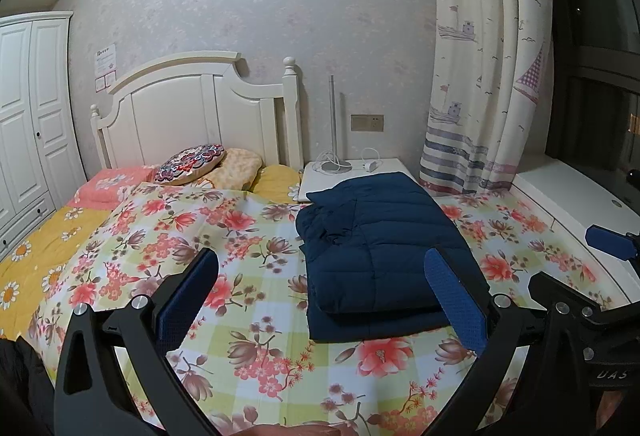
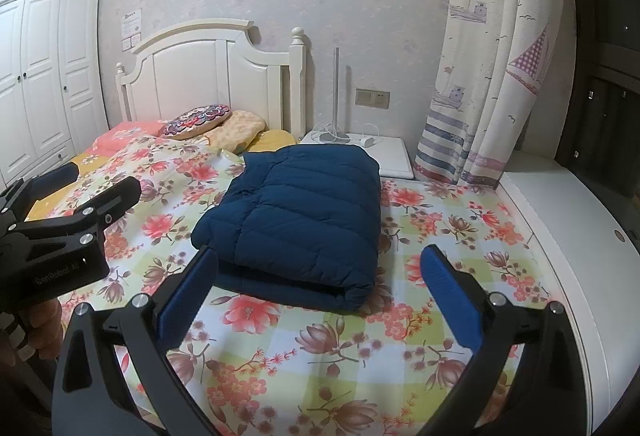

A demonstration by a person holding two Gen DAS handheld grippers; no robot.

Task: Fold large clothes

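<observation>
The jacket (image 2: 304, 220) is left folded on the bed (image 2: 420, 348), so both grippers (image 1: 320, 300) (image 2: 316, 296) are held spread and empty above it.

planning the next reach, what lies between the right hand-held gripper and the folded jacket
Only bare floral bedspread separates the right hand-held gripper from the navy jacket, per the right wrist view.
</observation>
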